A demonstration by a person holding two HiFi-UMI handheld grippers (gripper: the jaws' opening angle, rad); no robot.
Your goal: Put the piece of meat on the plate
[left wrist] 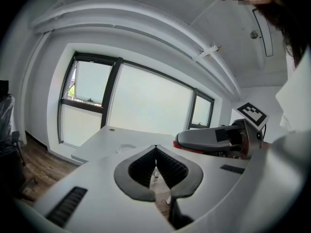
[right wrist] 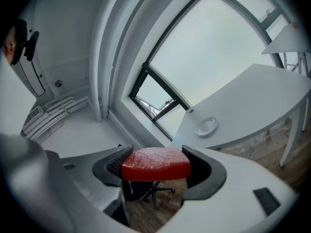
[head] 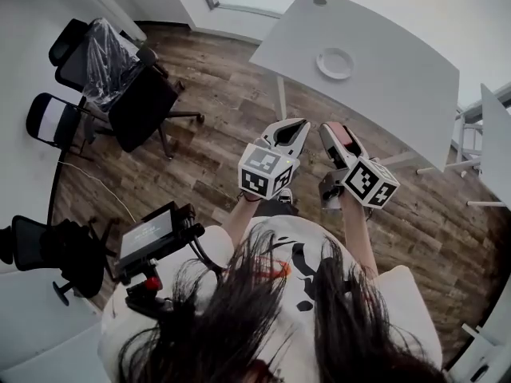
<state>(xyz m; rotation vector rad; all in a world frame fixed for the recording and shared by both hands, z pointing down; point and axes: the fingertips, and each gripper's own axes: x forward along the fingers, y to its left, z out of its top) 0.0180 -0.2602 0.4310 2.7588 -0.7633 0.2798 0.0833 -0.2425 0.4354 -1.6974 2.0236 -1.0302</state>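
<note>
A red slab of meat (right wrist: 156, 163) sits clamped between the jaws of my right gripper (right wrist: 158, 168), which is shut on it; in the head view the meat (head: 345, 136) shows as a reddish strip in that gripper (head: 339, 138). My left gripper (head: 286, 131) hangs beside it with its jaws shut and empty (left wrist: 156, 149). A small white plate (head: 334, 63) lies on the white table (head: 399, 78) ahead, well away from both grippers. The plate (right wrist: 206, 126) also shows far off in the right gripper view.
Both grippers hover over a wooden floor (head: 207, 158), short of the table's near edge. Black office chairs (head: 120, 86) stand at the left, one wrapped in plastic. A tripod-mounted device (head: 152, 238) is near the person's left side. Another white table edge (head: 495, 134) is at the right.
</note>
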